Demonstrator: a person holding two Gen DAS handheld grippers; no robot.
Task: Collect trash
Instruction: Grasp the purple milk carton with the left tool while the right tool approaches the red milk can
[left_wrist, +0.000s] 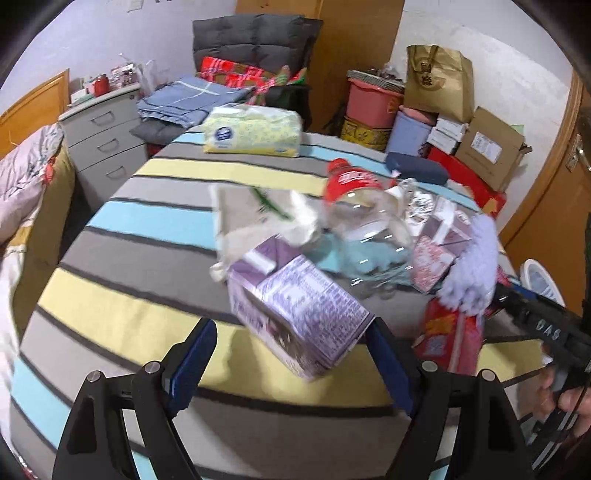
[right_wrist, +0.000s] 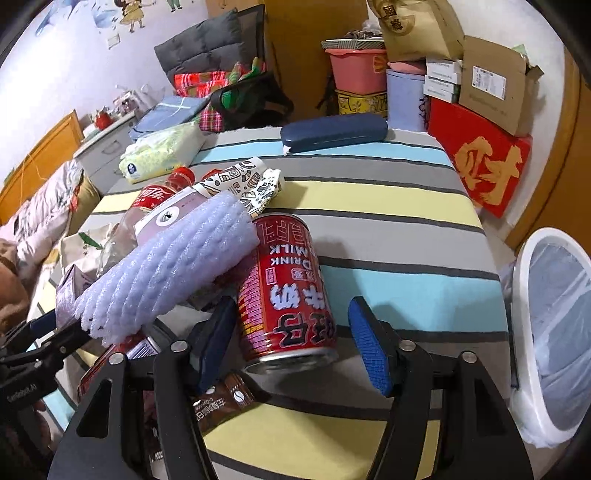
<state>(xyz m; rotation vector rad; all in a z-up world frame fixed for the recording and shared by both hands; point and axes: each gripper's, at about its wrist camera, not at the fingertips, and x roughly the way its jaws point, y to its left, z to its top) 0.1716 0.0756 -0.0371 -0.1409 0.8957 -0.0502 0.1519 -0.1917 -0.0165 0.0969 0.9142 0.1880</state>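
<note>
A pile of trash lies on the striped table (left_wrist: 122, 221). My left gripper (left_wrist: 291, 365) is open, with a purple milk carton (left_wrist: 295, 314) between its fingers, the right finger touching it. Behind lie a clear cola bottle (left_wrist: 364, 218), crumpled paper (left_wrist: 266, 218), a second purple carton (left_wrist: 436, 254) and white foam wrap (left_wrist: 472, 266). My right gripper (right_wrist: 291, 354) is open around a red milk drink can (right_wrist: 286, 291) lying on its side. The foam wrap (right_wrist: 166, 269) rests on the can's left. A brown sachet (right_wrist: 221, 402) lies under the left finger.
A white bin with a liner (right_wrist: 554, 325) stands off the table's right edge. A tissue pack (left_wrist: 255, 131) and a blue glasses case (right_wrist: 332, 131) sit at the table's far side. Boxes, a red gift box (right_wrist: 484, 162) and bags are stacked behind. A bed is at left.
</note>
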